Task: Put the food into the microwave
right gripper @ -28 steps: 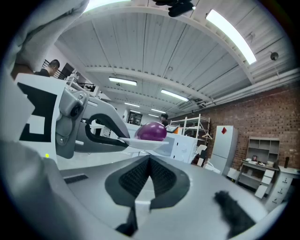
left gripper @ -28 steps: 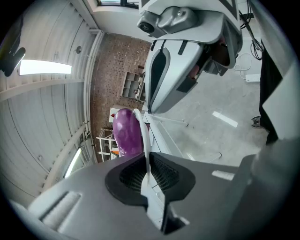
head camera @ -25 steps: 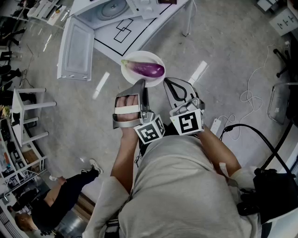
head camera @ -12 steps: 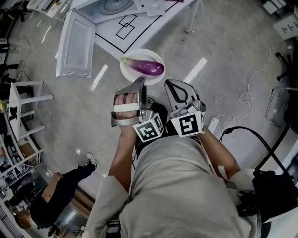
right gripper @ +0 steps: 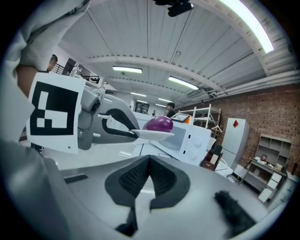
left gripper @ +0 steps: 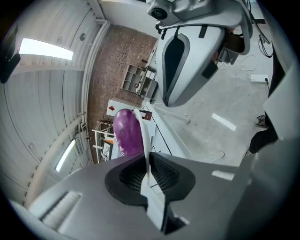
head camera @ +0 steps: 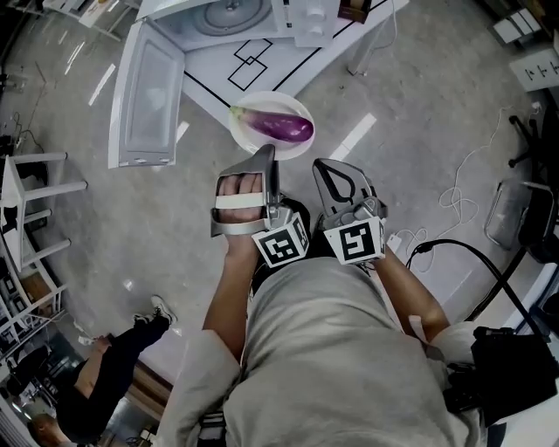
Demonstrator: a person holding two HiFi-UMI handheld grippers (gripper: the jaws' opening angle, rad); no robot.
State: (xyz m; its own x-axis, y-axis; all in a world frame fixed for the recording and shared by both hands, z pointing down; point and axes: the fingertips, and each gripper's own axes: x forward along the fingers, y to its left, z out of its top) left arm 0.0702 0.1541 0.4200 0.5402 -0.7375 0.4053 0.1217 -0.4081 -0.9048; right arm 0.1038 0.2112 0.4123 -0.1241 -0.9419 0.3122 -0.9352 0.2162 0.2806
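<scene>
A purple eggplant point(head camera: 279, 126) lies on a white plate point(head camera: 245, 131) held in the air just short of the table corner. My left gripper point(head camera: 270, 157) is shut on the plate's near rim. In the left gripper view the plate rim point(left gripper: 146, 140) stands edge-on between the pads, with the eggplant point(left gripper: 127, 131) beyond. My right gripper point(head camera: 327, 170) hangs beside the plate, to its right, shut and holding nothing; its pads point(right gripper: 136, 176) meet. The white microwave point(head camera: 229, 12) stands on the table ahead, its door point(head camera: 147, 92) swung wide open to the left.
The white table point(head camera: 262, 61) carries black square outlines in front of the microwave. A table leg point(head camera: 365, 48) stands at the right. White stools point(head camera: 26, 188) are at the left, cables point(head camera: 463, 196) on the floor at the right, and a seated person point(head camera: 105, 384) behind me at lower left.
The table and open microwave have drawn nearer and shifted right in the head view. The plate with the eggplant stays in my left gripper; the right gripper keeps its place beside it.
</scene>
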